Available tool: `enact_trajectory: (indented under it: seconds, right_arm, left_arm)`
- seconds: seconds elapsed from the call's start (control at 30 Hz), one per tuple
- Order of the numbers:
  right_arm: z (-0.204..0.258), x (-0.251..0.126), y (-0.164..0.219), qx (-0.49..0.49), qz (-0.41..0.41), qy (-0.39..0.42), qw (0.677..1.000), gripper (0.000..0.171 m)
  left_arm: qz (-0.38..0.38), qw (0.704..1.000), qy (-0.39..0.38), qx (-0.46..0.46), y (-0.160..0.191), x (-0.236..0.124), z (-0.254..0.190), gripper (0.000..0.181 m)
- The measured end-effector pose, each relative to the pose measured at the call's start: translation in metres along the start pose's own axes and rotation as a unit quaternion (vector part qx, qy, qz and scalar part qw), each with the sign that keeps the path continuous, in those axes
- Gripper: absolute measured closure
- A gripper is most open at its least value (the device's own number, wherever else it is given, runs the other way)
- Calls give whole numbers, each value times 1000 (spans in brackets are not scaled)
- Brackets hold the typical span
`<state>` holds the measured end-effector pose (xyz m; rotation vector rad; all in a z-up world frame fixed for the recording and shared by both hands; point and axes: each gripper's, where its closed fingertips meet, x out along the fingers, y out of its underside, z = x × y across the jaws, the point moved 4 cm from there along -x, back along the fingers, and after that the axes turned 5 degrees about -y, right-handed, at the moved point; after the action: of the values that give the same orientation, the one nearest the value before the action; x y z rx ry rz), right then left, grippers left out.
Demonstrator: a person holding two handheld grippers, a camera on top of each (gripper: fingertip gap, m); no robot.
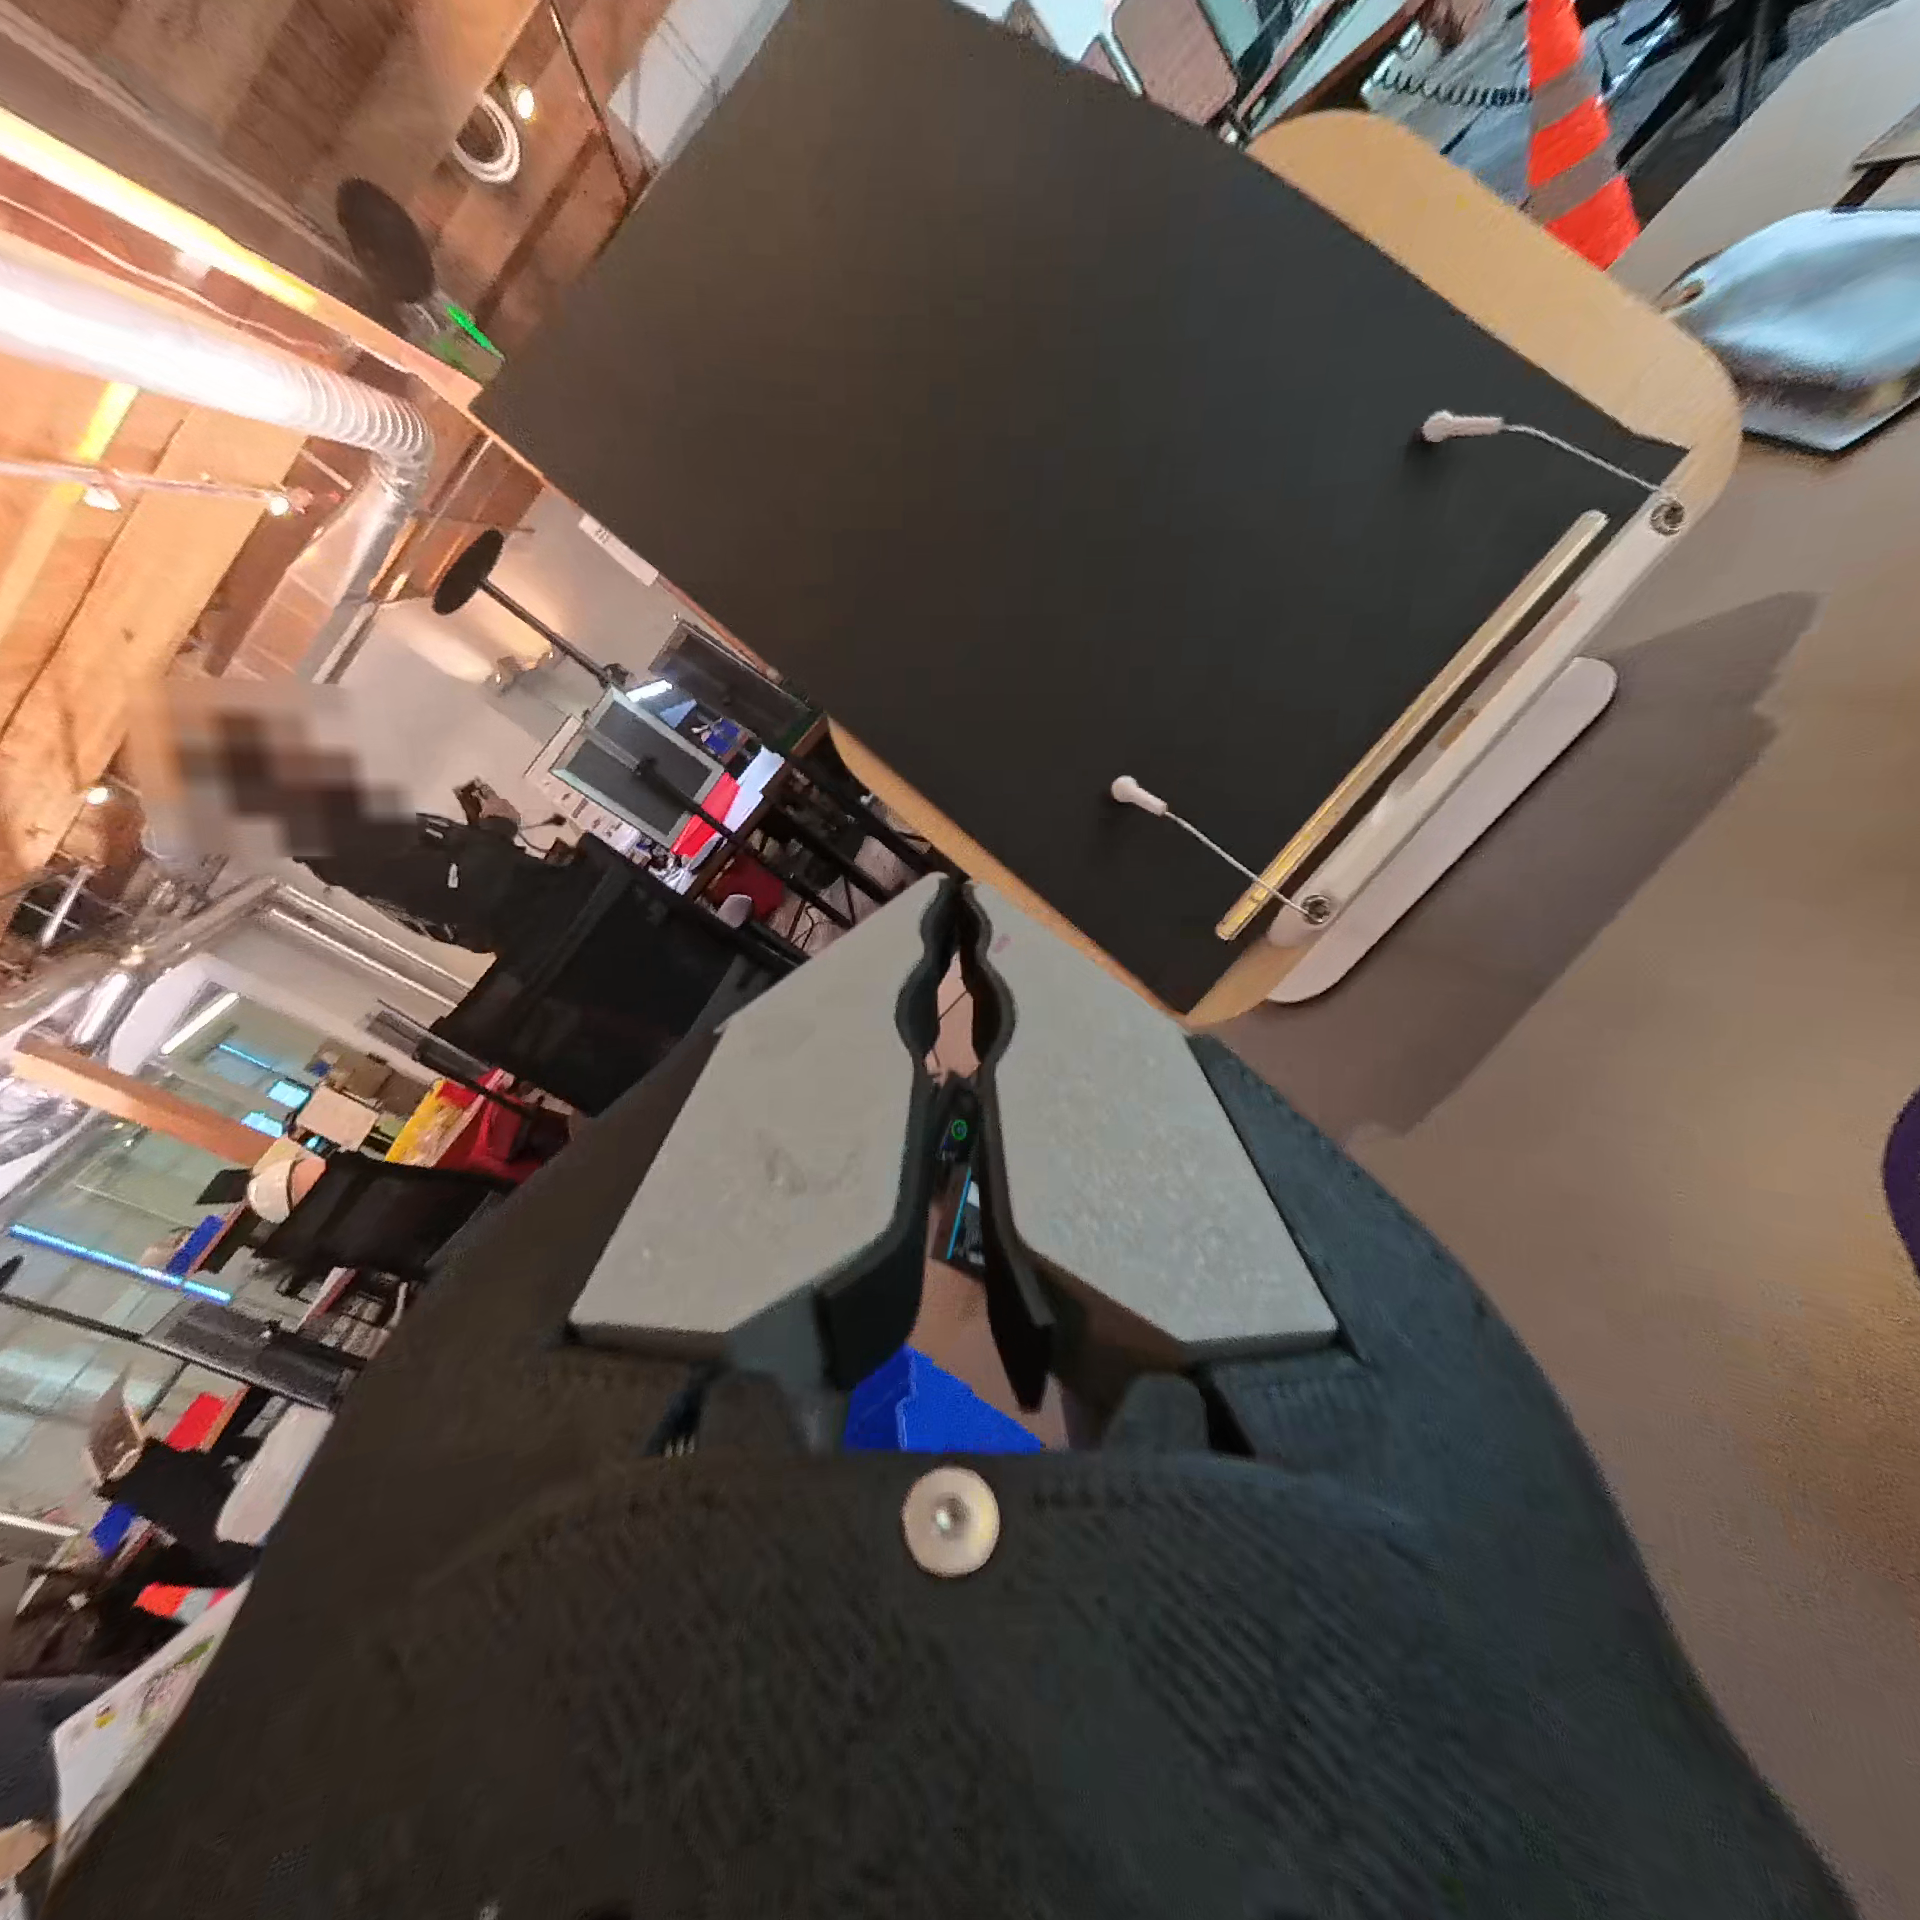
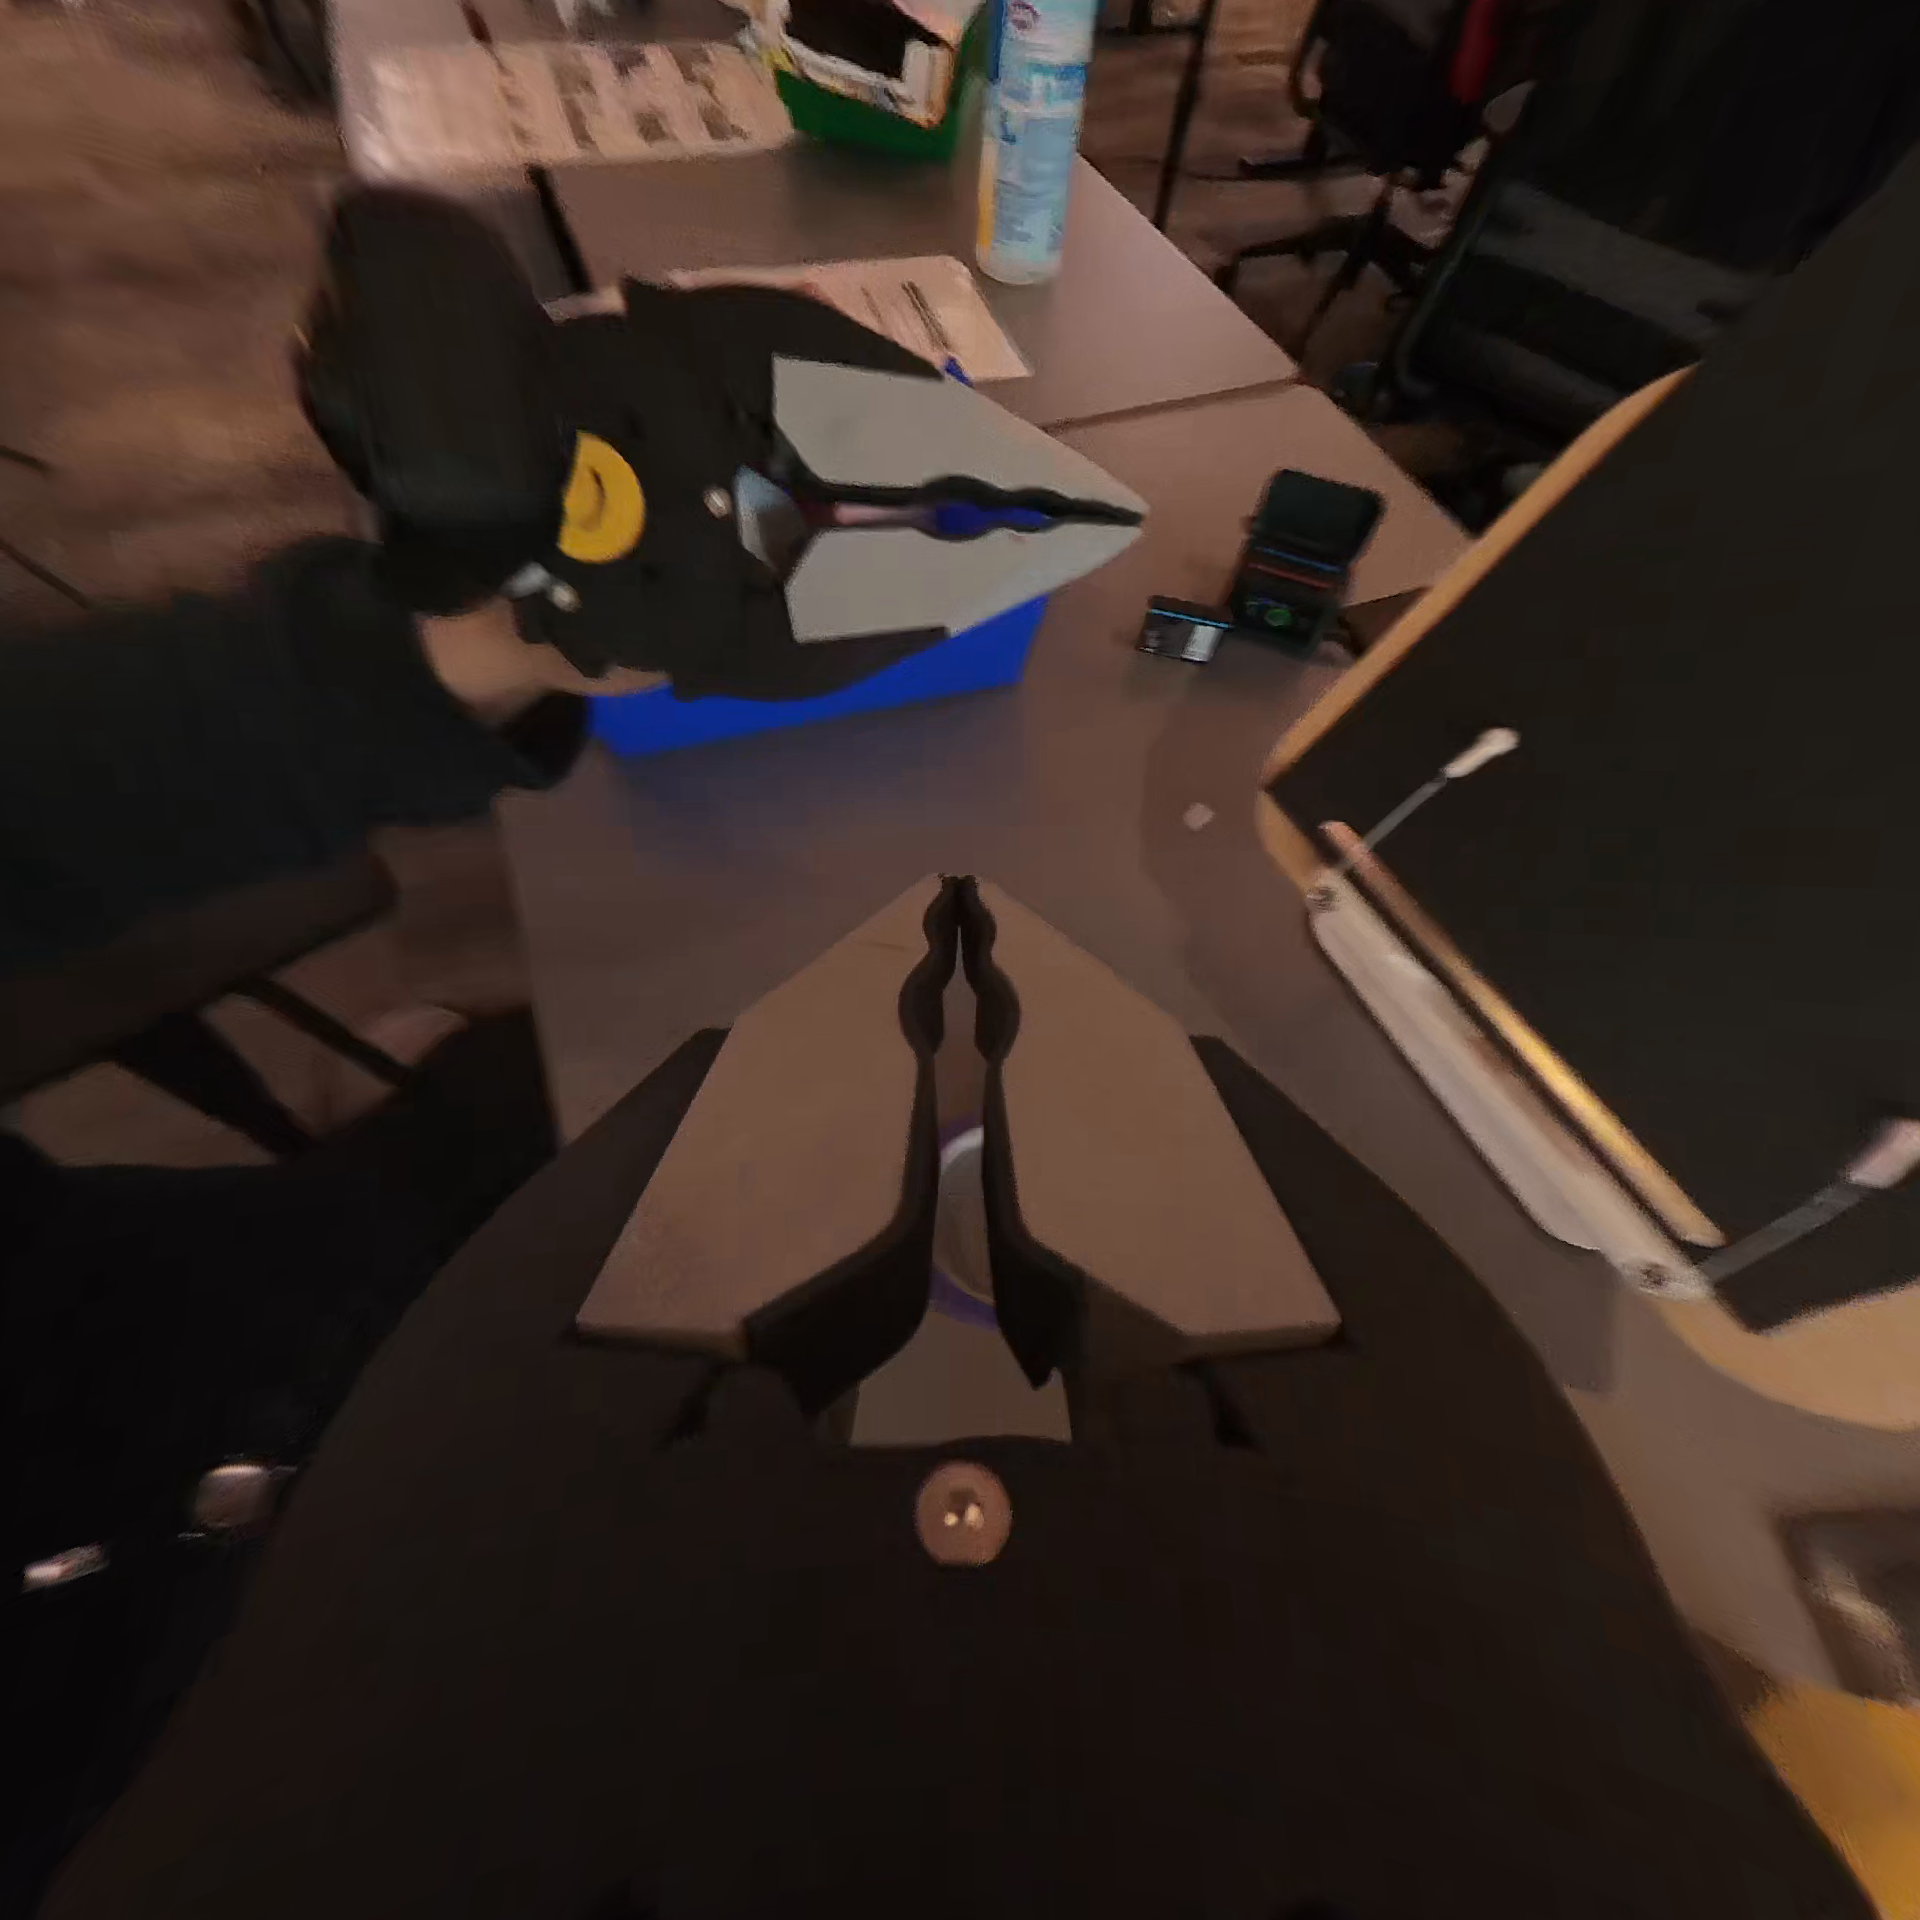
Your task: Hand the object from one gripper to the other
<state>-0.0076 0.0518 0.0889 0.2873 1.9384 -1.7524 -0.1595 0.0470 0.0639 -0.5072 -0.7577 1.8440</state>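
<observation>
My left gripper (image 1: 956, 896) is shut, its grey fingers (image 1: 790, 1164) pointing at the lower edge of a black board; I see nothing held between them. In the right wrist view it (image 2: 1127, 511) hangs over a blue bin (image 2: 831, 691), held by a black-sleeved arm (image 2: 208, 727). A bit of blue shows in its finger gap, and I cannot tell what that is. My right gripper (image 2: 958, 891) is shut and looks empty, low over the brown table (image 2: 790, 831). Through its finger gap a white round thing with a purple rim (image 2: 961, 1216) shows below.
A black board with a wooden rim (image 1: 1039, 468) on a white stand (image 2: 1455, 1049) rises at the right, close to both grippers. Small black devices (image 2: 1299, 561) and a white can (image 2: 1029, 135) stand farther back. An orange cone (image 1: 1569, 125) and chairs (image 2: 1538, 270) lie beyond.
</observation>
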Motion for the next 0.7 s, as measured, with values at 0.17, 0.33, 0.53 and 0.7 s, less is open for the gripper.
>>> enact_trajectory:
  seconds: [0.17,0.33,0.53,0.7]
  right_arm:
    - [17,-21,104,-33,186,53,981,171]
    - [6,33,170,8,122,9,992,112]
    - [-10,120,223,-14,250,-17,968,88]
    - [-9,136,209,-30,247,-54,967,161]
  left_arm:
    - [-2,1000,-8,-25,23,-29,22,181]
    - [24,989,131,-59,59,-67,-35,161]
    - [42,974,192,-111,91,-88,-73,148]
    - [42,972,197,-123,99,-95,-84,151]
